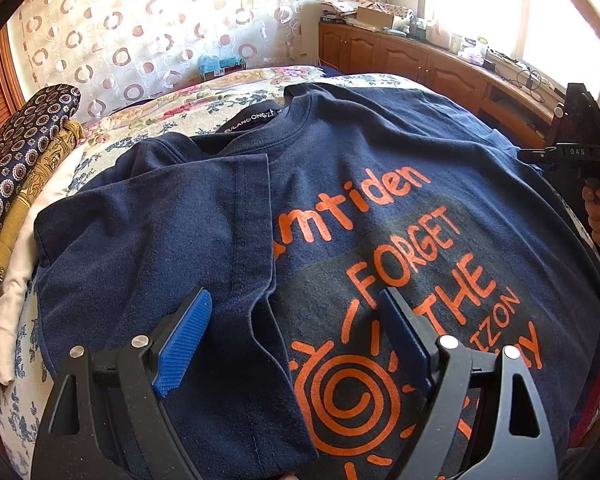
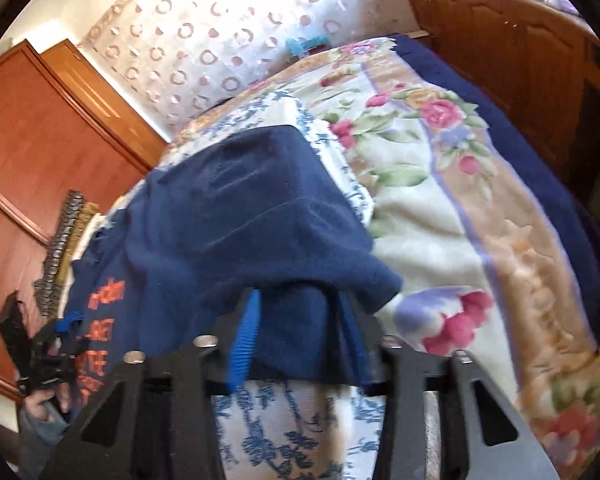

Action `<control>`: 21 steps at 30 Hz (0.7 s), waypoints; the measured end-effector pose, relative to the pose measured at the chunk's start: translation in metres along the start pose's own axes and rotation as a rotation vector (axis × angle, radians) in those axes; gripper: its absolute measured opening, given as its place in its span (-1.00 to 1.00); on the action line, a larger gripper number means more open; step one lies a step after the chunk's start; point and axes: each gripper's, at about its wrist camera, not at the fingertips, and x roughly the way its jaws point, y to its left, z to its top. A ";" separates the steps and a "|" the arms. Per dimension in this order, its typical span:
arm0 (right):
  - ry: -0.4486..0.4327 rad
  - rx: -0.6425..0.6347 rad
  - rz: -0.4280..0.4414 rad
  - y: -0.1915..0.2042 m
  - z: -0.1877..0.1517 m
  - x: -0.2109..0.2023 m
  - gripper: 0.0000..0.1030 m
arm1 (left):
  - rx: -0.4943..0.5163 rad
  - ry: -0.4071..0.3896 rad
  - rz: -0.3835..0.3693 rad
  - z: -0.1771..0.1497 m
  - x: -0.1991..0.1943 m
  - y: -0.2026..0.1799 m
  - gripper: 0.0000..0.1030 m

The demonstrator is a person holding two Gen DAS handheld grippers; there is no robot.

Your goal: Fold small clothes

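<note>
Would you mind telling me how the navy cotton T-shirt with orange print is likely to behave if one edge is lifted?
The navy cotton T-shirt with orange print probably flops: it drapes in soft folds from the right hand-held gripper. It looks light, bunching easily there. The folded sleeve may slip open when the shirt is moved.

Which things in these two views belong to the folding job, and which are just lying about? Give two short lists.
In the job:
navy T-shirt
left gripper, jaws open over the shirt
right gripper, jaws closed on the shirt's sleeve

Lying about:
patterned ties
floral bedspread
wooden cabinet
curtain
</note>
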 end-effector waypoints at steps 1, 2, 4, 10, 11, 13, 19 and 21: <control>-0.005 -0.018 -0.022 0.001 0.001 0.000 -0.51 | 0.000 0.000 0.000 0.000 0.000 0.000 0.66; -0.011 -0.038 -0.047 0.004 0.000 -0.004 -0.57 | 0.000 0.000 0.000 0.001 0.000 0.000 0.66; -0.029 -0.077 -0.104 0.008 -0.001 -0.009 -0.88 | 0.000 0.000 0.000 0.001 0.000 0.000 0.66; -0.126 -0.196 -0.178 0.040 -0.005 -0.025 -0.96 | 0.000 0.001 0.000 0.001 -0.001 0.000 0.66; -0.149 -0.218 -0.182 0.048 -0.005 -0.030 -0.96 | 0.000 0.001 0.000 0.001 -0.001 0.000 0.66; -0.186 -0.269 -0.173 0.067 -0.007 -0.039 -0.96 | 0.000 0.000 0.000 0.001 -0.001 0.000 0.66; -0.185 -0.433 -0.089 0.130 -0.024 -0.040 -0.96 | 0.000 0.000 0.000 0.001 -0.001 0.000 0.66; -0.132 -0.451 -0.070 0.139 -0.032 -0.028 -0.96 | 0.000 0.000 0.000 0.000 -0.001 0.000 0.66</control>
